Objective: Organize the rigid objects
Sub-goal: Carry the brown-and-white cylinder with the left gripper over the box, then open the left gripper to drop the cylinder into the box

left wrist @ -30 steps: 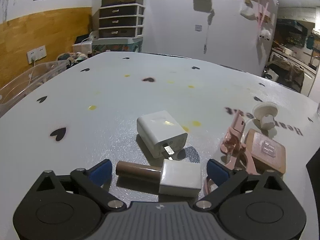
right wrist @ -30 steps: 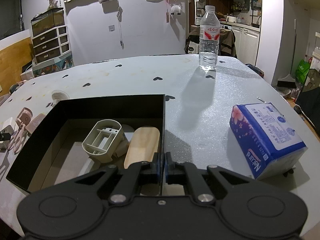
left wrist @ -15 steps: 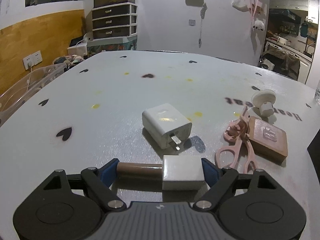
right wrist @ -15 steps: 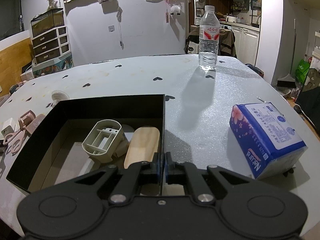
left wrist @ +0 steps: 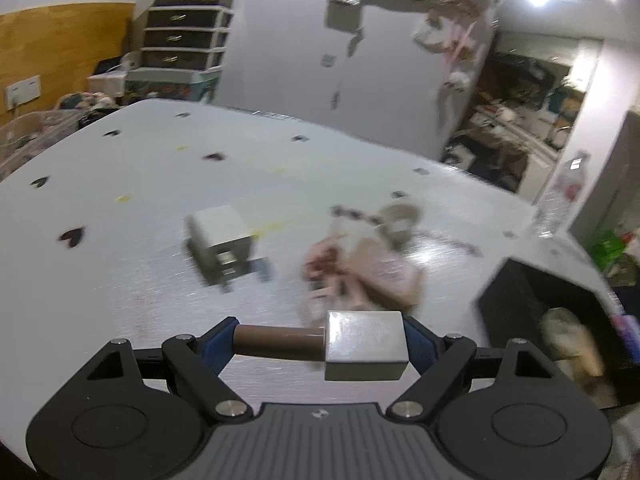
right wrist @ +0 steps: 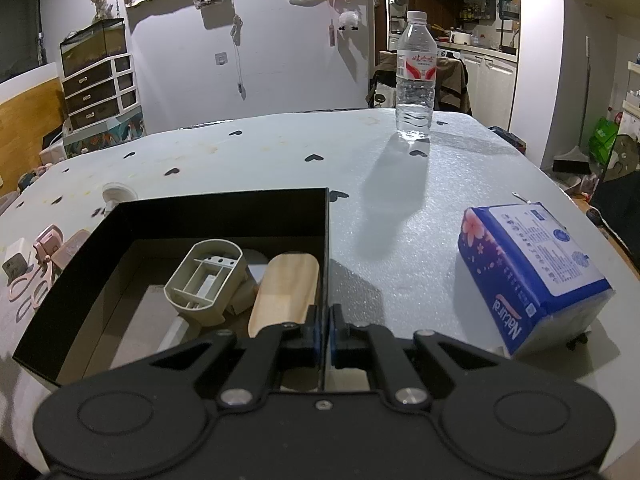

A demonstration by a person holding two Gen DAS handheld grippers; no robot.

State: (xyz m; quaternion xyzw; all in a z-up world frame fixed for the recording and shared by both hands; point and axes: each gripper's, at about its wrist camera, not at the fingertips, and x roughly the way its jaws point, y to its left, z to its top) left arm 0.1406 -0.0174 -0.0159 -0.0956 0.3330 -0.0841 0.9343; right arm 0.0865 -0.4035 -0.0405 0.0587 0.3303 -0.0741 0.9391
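- The left tool (left wrist: 320,338) is clamped end to end on a stamp-like piece (left wrist: 324,344): a brown cylindrical handle on one blue pad and a white block against the other, its long axis running straight across the jaws, held clear of the counter (left wrist: 120,260).
- The black box (left wrist: 560,308) lies ahead and to the right of that tool, its near corner and wall facing it; I'd judge the carry has to swing rightward and clear that wall before lowering.
- Between tool and box, straight ahead, sits a blurred pink cluster, apparently scissors and a brown block (left wrist: 372,268); farther left ahead is a white charger (left wrist: 220,240). Passing above them looks safest.
- The right tool (right wrist: 325,330) is pinched shut on the box's right wall (right wrist: 326,248), seemingly steadying it, so the left hand does the carrying.
- Inside the box, a grey slotted holder (right wrist: 208,276) and a wooden paddle (right wrist: 286,292) crowd the side near the right tool; the box's left half (right wrist: 128,304) looks open for dropping the piece.
- Beyond the right tool, a tissue pack (right wrist: 532,272) and a water bottle (right wrist: 415,76) stand well apart from the route.
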